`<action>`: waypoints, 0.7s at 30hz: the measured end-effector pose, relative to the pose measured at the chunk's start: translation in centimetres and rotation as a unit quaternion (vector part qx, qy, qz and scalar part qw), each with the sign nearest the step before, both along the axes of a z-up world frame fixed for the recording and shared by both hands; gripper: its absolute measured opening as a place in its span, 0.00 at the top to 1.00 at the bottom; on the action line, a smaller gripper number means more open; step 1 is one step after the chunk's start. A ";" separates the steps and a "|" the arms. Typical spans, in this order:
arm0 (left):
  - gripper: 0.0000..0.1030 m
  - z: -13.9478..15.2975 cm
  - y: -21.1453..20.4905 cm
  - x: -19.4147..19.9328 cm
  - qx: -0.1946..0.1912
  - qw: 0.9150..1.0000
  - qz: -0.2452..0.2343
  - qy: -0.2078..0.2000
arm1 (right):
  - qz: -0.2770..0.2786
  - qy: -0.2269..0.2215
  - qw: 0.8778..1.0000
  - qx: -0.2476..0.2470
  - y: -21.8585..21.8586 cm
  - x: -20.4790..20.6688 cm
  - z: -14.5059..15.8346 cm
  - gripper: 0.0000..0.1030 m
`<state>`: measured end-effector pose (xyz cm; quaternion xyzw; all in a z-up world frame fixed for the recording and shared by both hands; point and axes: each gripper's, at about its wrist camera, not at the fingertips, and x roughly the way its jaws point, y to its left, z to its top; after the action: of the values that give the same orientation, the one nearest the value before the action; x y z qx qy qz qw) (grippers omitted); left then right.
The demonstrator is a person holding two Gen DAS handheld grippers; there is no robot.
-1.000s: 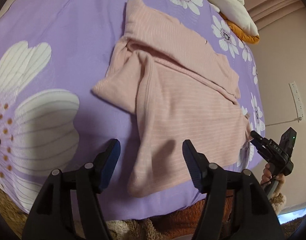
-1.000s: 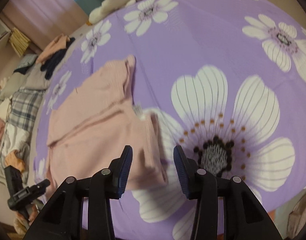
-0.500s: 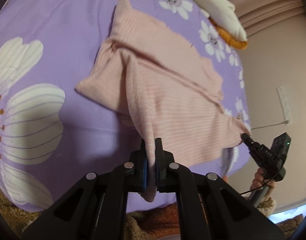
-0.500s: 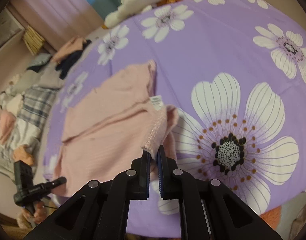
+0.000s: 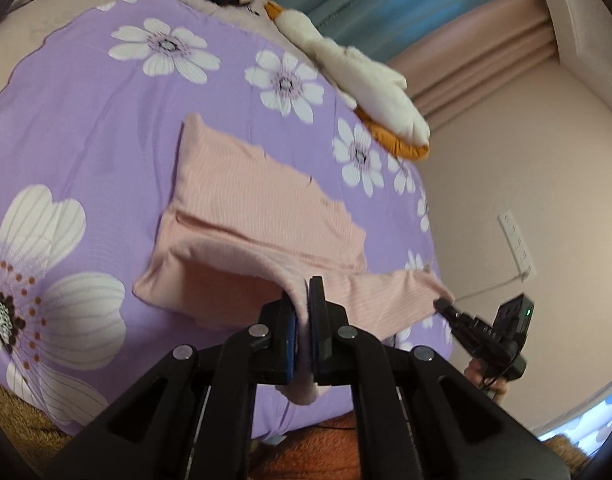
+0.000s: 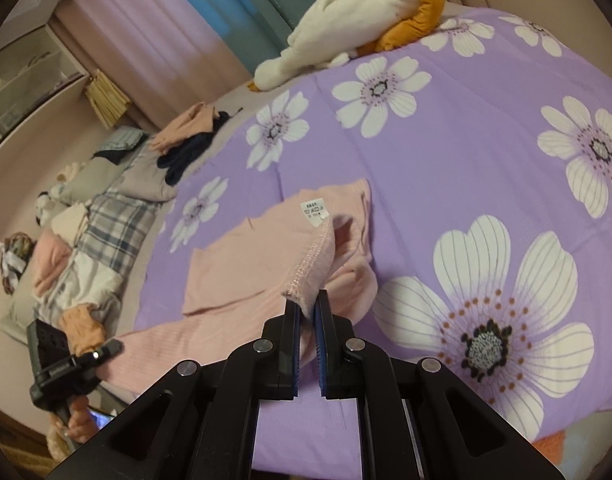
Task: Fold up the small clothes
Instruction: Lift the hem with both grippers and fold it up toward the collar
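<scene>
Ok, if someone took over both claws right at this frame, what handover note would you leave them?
Left claw: shut on the near hem of the pink top, lifted off the purple floral bedspread.
Right claw: shut on the same hem at the other corner, by the stitched edge; the care label shows.
The top's far half lies flat on the bedspread, with one sleeve folded in.
Done: both corners gripped and raised.
Left: carry the hem over toward the far edge, lay it down, release, smooth. More clothes wait past the bedspread.
</scene>
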<state>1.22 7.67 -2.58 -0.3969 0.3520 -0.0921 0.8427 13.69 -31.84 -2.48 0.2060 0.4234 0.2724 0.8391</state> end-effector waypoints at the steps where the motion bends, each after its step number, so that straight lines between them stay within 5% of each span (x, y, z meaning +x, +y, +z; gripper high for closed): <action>1: 0.96 0.2 0.4 0.1 -0.004 1.000 0.006 -0.004 | -0.003 -0.003 1.000 -0.007 0.1 0.1 0.3 0.91; 14: 0.96 0.0 1.2 1.0 -0.009 1.000 0.015 -0.003 | -0.048 -0.001 0.994 -0.099 0.4 -0.6 0.3 0.91; 21: 0.96 -0.6 1.0 1.3 -0.011 1.000 0.007 0.003 | -0.034 0.032 0.998 -0.051 -1.0 -1.2 -1.3 0.92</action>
<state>2.48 8.70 -3.22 -0.4084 0.3508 -0.0891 0.8380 12.48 -32.89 -3.79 0.1855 0.4563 0.2151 0.8433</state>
